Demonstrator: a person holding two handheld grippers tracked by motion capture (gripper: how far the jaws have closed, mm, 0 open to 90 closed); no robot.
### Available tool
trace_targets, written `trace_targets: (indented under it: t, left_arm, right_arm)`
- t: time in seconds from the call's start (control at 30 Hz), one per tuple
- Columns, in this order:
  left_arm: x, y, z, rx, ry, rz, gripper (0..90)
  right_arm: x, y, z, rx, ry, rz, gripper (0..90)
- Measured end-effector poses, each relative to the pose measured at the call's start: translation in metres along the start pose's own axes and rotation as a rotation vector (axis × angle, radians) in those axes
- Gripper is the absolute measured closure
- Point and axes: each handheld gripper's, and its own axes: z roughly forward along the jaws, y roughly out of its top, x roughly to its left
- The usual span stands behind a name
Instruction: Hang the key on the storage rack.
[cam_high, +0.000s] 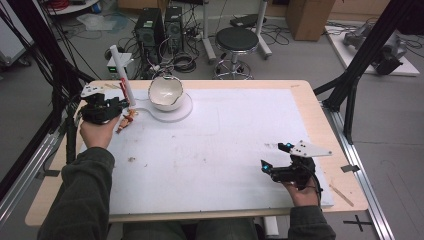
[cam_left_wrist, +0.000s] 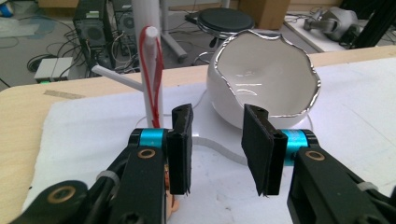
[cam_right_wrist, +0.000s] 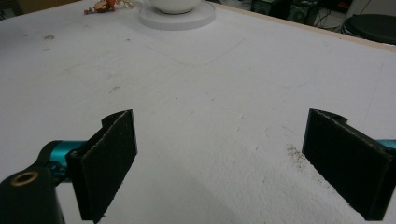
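I'm holding my left gripper (cam_left_wrist: 217, 149) low over the white mat (cam_high: 215, 150), right at the foot of the white stand (cam_left_wrist: 152, 74), and its jaws are parted with nothing between them. The red loop (cam_left_wrist: 156, 70) is hanging over the top of that stand's post, and its little orange charm (cam_high: 127, 120) is lying on the mat just beside my left hand (cam_high: 97, 132). So I'm reading this as the letting-go step: the loop is sitting on the post and my pads are off it.

The white bowl (cam_left_wrist: 261, 79) with the wavy silver rim is standing on the stand's round base (cam_high: 177, 112), just beside the post and straight ahead of my left jaws. I'm watching that, because it's close.

My right gripper (cam_right_wrist: 224, 163) is resting well apart, near the front right corner of the mat, jaws spread wide over bare surface, gripping nothing.

Next, I'm thinking, I'm backing the left gripper straight out, keeping the pads clear of the red loop so I'm not dragging it off the post, and staying shy of the bowl.
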Motion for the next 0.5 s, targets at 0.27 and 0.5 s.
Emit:
trace_targets:
  t: [0.27, 0.5]
  left_arm:
    - [-0.012, 0.000, -0.002, -0.002, -0.052, 0.033, 57.8]
    - [-0.021, 0.000, -0.006, 0.004, -0.091, 0.059, 57.1]
  right_arm:
    - [0.000, 0.001, 0.001, 0.002, 0.007, 0.002, 9.1]
    - [0.000, 0.000, 0.000, -0.003, 0.003, 0.000, 9.1]
